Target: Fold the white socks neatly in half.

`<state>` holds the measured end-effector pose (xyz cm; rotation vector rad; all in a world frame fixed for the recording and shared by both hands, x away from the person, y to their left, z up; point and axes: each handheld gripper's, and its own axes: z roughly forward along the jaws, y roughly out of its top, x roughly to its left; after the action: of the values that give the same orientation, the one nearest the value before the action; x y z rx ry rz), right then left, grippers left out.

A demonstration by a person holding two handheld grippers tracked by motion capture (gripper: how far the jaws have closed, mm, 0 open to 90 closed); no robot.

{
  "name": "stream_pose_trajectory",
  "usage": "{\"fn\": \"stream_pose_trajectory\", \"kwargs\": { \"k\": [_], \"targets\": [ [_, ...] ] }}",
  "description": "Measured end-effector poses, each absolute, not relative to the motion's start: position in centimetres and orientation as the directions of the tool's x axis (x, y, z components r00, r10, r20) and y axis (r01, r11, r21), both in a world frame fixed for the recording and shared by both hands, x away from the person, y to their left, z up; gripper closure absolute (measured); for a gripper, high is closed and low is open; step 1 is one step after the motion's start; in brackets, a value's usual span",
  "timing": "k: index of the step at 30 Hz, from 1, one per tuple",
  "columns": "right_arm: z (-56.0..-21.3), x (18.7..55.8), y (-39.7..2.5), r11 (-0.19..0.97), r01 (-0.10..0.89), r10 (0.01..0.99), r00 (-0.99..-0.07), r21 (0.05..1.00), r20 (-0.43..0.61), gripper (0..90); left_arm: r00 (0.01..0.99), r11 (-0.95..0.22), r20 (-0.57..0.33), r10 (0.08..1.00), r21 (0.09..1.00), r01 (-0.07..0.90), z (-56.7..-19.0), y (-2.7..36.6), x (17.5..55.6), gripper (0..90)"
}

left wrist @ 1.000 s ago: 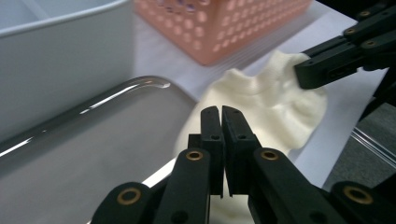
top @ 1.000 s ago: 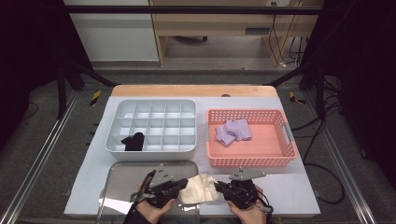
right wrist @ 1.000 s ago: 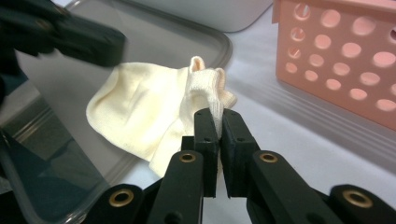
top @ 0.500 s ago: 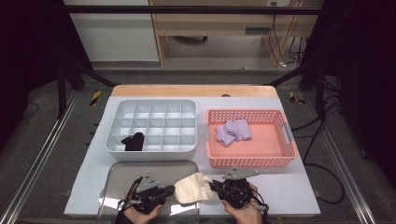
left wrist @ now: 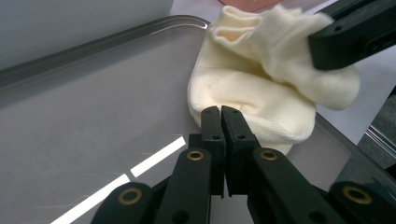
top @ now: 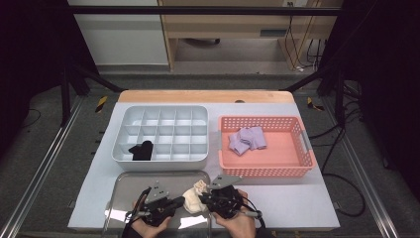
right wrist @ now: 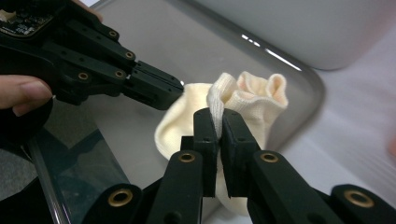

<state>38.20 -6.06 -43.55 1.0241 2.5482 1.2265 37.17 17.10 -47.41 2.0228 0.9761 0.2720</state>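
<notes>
**High view: cream sock pinched from both sides on the steel tray**

Seen from above, near the table's front edge: a shallow rectangular tray of shiny metal (top: 129,186), taken here as the landmark. On the tray's right end, a small cream-coloured knitted sock (top: 194,200), bunched up, cuff toward the far side. Just left of the sock, over the tray's middle, the left gripper (top: 174,204); just right of it, at the tray's right rim, the right gripper (top: 207,198). Both held by hands coming in from the near edge.

In the left gripper view, jaws pressed together, tips (left wrist: 222,114) at the sock's lower fold (left wrist: 252,100); whether any cloth is caught between them, cannot tell. In the right gripper view, jaws clenched (right wrist: 215,122) on the ribbed cuff edge of the sock (right wrist: 243,100), the cloth drawn up in a thin ridge between them.

Beyond the tray, directly behind it: a grey plastic organiser box with many square compartments (top: 163,111), a black bundle of cloth (top: 141,150) in its near-left part. Beyond the tray and to its right: a salmon-pink plastic mesh basket (top: 292,163) with a few pale lilac folded cloths (top: 246,139) in its left half.
</notes>
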Motion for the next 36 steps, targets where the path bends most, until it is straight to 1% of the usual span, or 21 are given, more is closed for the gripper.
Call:
{"fn": "stream_pose_trajectory", "kwargs": {
  "k": [8, 12, 15, 19, 23, 26, 27, 31, 34, 36],
  "targets": [
    [-44.1, 38.8, -3.5, 0.477, 0.518, 0.607, -0.779, 0.710, 0.160, 85.9, 0.668, -0.330, -0.163, 0.726, 0.769, 0.547, -47.5, 17.3, 37.4, 87.8],
    [-45.0, 38.9, -2.7, 0.487, 0.510, 0.596, -0.787, 0.709, 0.157, 85.2, 0.667, -0.322, -0.168, 0.726, 0.774, 0.545, -47.3, 17.6, 37.5, 87.9],
    [-45.7, 38.9, -2.4, 0.481, 0.511, 0.591, -0.789, 0.712, 0.167, 84.9, 0.655, -0.287, -0.188, 0.732, 0.787, 0.546, -46.9, 18.2, 37.7, 87.8],
    [-46.5, 38.7, -1.9, 0.495, 0.498, 0.589, -0.795, 0.712, 0.147, 84.9, 0.628, -0.243, -0.192, 0.754, 0.808, 0.538, -46.1, 19.5, 38.1, 88.0],
    [-47.0, 38.4, -1.6, 0.476, 0.482, 0.585, -0.798, 0.736, 0.144, 84.9, 0.613, -0.209, -0.211, 0.762, 0.815, 0.541, -45.9, 20.1, 38.4, 88.1],
    [-47.0, 38.3, -1.5, 0.473, 0.477, 0.581, -0.801, 0.740, 0.144, 83.8, 0.618, -0.209, -0.208, 0.758, 0.820, 0.533, -45.8, 20.1, 38.4, 86.8],
    [-47.0, 38.2, -1.6, 0.468, 0.476, 0.573, -0.805, 0.745, 0.155, 79.7, 0.623, -0.207, -0.211, 0.753, 0.823, 0.529, -45.7, 20.0, 38.4, 86.0],
    [-46.2, 38.0, -2.3, 0.435, 0.477, 0.559, -0.808, 0.764, 0.186, 70.5, 0.624, -0.202, -0.209, 0.753, 0.829, 0.522, -45.6, 19.7, 38.5, 84.0],
    [-45.6, 37.9, -3.1, 0.417, 0.474, 0.558, -0.807, 0.775, 0.194, 68.3, 0.617, -0.199, -0.208, 0.759, 0.829, 0.523, -45.7, 19.9, 38.5, 83.4],
    [-45.0, 37.8, -3.8, 0.396, 0.472, 0.556, -0.806, 0.788, 0.204, 68.8, 0.615, -0.198, -0.208, 0.761, 0.828, 0.525, -45.6, 19.9, 38.5, 82.9]
  ]
}}
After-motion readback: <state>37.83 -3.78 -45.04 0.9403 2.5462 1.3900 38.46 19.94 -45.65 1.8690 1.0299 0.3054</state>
